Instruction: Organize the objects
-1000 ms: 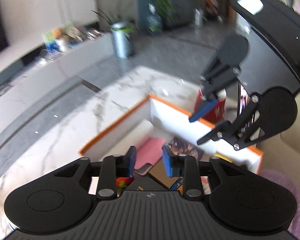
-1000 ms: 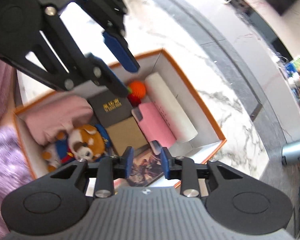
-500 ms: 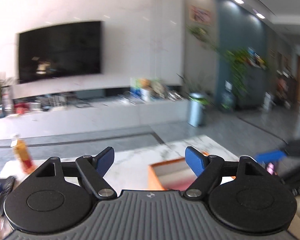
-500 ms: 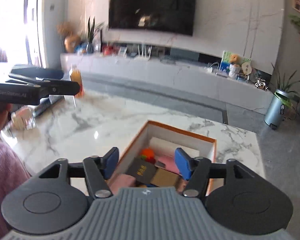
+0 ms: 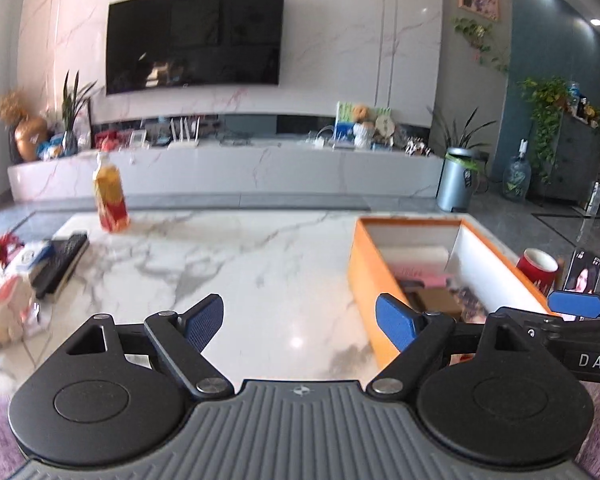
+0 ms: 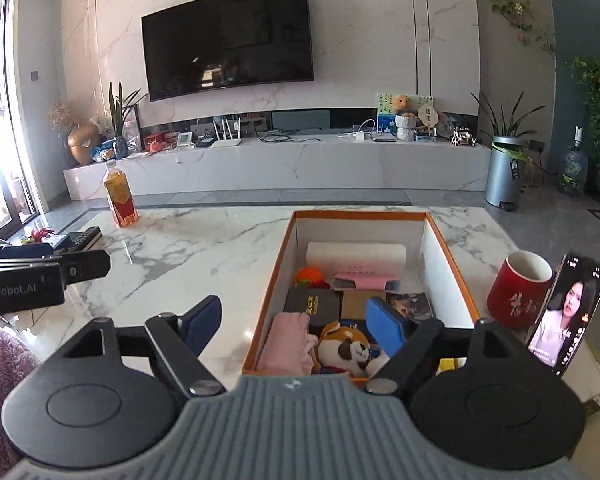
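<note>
- Your left gripper (image 5: 299, 323) stands spread wide with nothing between its blue pads; its jaws have just been opening, over bare marble table (image 5: 228, 264).
- Your right gripper (image 6: 294, 325) is also released, jaws just opened, holding nothing; its right pad overlaps the near end of the orange box (image 6: 272, 280) in view.
- The box sits on the table's right half, packed: a white roll (image 6: 356, 256) at the far end, an orange ball (image 6: 309, 275), a pink case (image 6: 366, 282), a black box (image 6: 312, 305), a pink cloth (image 6: 286, 344) and a plush dog (image 6: 346, 349) nearest you.
- Right of the box — a red mug (image 6: 518, 294), then a propped phone (image 6: 566, 314).
- Far left, a drink bottle (image 6: 120, 196) stands upright; a remote (image 6: 82, 238) lies near the table's left edge.
</note>
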Motion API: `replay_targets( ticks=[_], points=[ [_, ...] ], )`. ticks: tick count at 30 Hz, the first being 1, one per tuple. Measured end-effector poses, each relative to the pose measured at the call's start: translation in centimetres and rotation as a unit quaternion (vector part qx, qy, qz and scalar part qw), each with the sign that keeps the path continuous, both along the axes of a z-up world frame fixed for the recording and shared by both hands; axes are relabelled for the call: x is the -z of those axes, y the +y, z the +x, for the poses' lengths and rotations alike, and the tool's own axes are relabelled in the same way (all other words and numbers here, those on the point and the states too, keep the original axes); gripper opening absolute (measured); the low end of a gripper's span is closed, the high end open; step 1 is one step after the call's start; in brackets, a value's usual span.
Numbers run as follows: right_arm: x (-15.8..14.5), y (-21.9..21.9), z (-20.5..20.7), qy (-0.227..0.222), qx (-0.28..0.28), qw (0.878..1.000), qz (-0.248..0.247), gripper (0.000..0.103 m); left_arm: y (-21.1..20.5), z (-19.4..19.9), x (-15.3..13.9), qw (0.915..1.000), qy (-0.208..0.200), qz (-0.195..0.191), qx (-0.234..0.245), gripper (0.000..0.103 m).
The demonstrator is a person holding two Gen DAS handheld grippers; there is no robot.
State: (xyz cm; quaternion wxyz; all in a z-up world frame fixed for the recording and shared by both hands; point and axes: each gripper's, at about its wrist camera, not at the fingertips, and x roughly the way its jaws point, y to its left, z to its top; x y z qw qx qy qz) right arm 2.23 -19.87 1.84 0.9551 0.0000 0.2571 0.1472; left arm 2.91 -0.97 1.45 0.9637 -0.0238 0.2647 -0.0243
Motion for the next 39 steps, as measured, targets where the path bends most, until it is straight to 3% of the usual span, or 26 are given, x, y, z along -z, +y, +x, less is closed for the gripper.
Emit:
replay_targets(
  ticks=[11,39],
  points=[
    [3.5,1.7,-1.1,0.025,0.003,1.000,-0.013,0.081,-0.3,-2.1,3.4,0.9991,0.039,0.014,0.003,0.098],
    [4.6,3.0,-1.6,0.042,-0.021,0.999,-0.027,0.085,1.4,-3.3,2.9,0.9977,0.064,0.019,-0.008,0.098]
  ],
)
